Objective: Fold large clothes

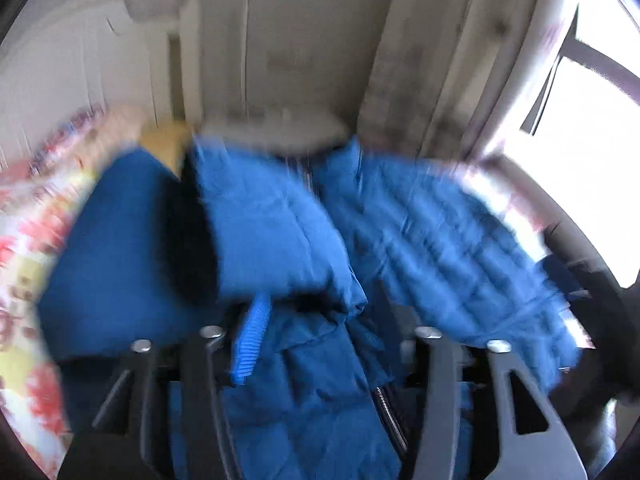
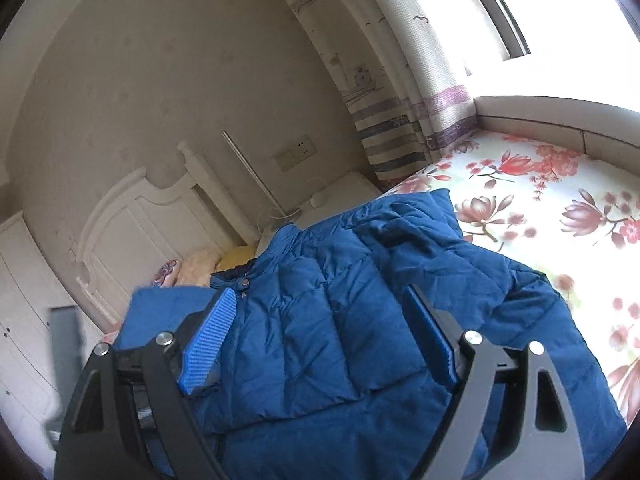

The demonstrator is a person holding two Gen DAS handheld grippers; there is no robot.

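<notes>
**Blue padded jacket spread on a flowered bed, both grippers released**

Jacket fabric fills the middle of both views. In the left wrist view, which is smeared by motion, the blue quilted jacket (image 1: 280, 220) runs from a flat panel at centre left, across a folded puffy section, to a quilted part reaching toward the lower right; its zipper (image 1: 386, 412) shows at bottom centre. The left gripper (image 1: 344, 344) sits low in the frame with its fingers spread; one ribbed blue pad (image 1: 250, 344) is visible, the other is hidden in cloth. Jacket fabric bulges up between the fingers, but no clamping on it can be seen.

Only this view shows the flowered bedsheet (image 1: 28, 240) at the left edge.

The right wrist view is sharp. From left: a white headboard (image 2: 132, 220) at centre left, pillows (image 2: 200, 268) just behind the jacket's collar, then the jacket (image 2: 360, 280) lying across the sheet (image 2: 560, 184), which spreads to the right under a striped curtain (image 2: 400, 136) and a bright window (image 2: 580, 8). The right gripper (image 2: 320, 340) hangs over the jacket with its fingers well apart, gripping nothing.

No container appears in either view.
</notes>
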